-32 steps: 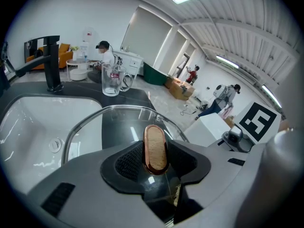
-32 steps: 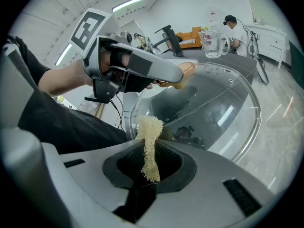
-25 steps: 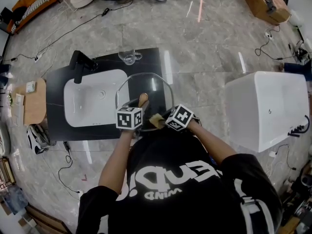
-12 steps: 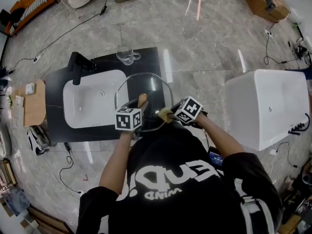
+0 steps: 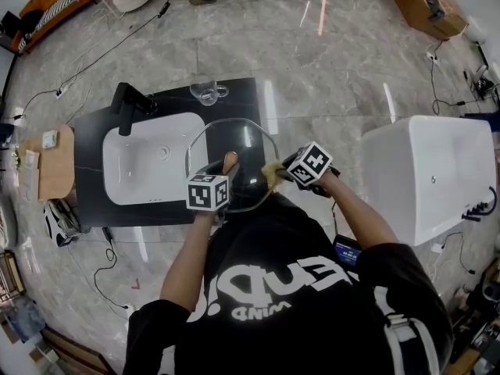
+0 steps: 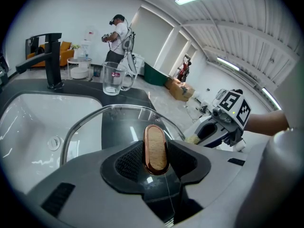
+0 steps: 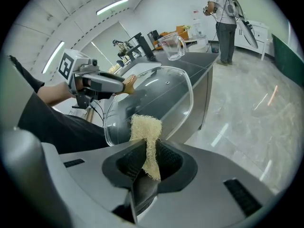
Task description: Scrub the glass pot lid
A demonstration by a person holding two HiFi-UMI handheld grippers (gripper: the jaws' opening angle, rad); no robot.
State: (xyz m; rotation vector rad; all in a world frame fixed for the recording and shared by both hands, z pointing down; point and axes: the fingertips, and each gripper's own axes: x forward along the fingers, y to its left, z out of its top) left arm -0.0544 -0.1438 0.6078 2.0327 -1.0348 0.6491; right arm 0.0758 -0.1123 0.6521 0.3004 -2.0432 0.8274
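Gleaming marble floor (image 5: 336, 69); black counter (image 5: 176, 100), white sink (image 5: 125, 158); glass pot lid (image 5: 238, 139) above.

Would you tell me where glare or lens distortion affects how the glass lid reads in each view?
Head view: fisheye curving, light streaks on the floor and across the glass lid. Left gripper view: dark vignetted corners, wooden knob sharp, rim glinting. Right gripper view: scrub pad crisp, lid carrying reflections.

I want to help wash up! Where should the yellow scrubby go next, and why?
Probably sweep the pale yellow fibrous scrub pad inward across the clear glass pot lid. The right gripper pinches the pad by the lid's rim, most glass lies beyond it, and the left gripper grips the lid's oval wooden knob, steadying it.
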